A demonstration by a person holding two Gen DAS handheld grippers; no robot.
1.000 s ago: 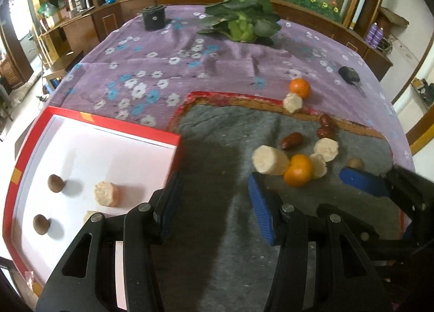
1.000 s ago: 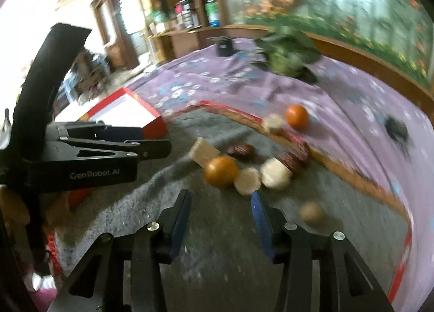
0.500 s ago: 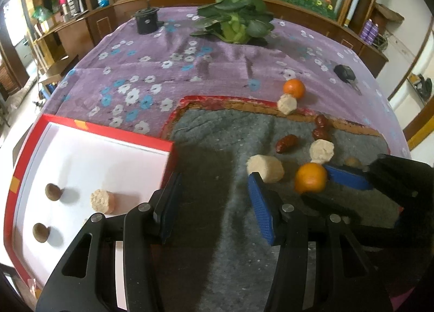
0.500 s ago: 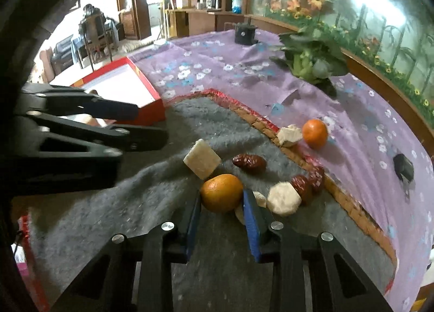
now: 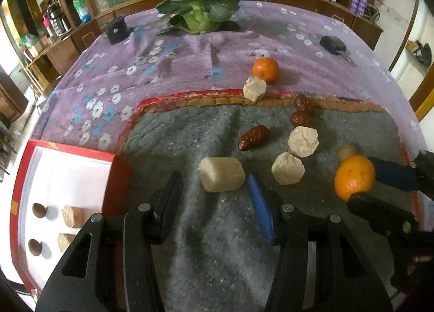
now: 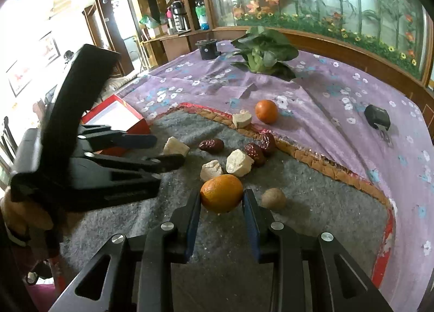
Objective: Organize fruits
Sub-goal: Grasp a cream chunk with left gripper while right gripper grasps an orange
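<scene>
- Orange [image 6: 221, 193] looks firm but round and smooth, so pinch its widest middle.
- Right claw [image 6: 221, 200] pinches it already.
- Left claw [image 5: 214, 190] hangs spread, empty.

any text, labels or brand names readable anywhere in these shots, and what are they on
No text can be read in either view.
left gripper: its dark side shows no legible lettering in the right wrist view.
bottles on the far shelf: labels too small and blurred to read.
framed picture on the wall: red marks, washed out, unreadable.
red box: small orange patches on the rim, no words visible.
</scene>
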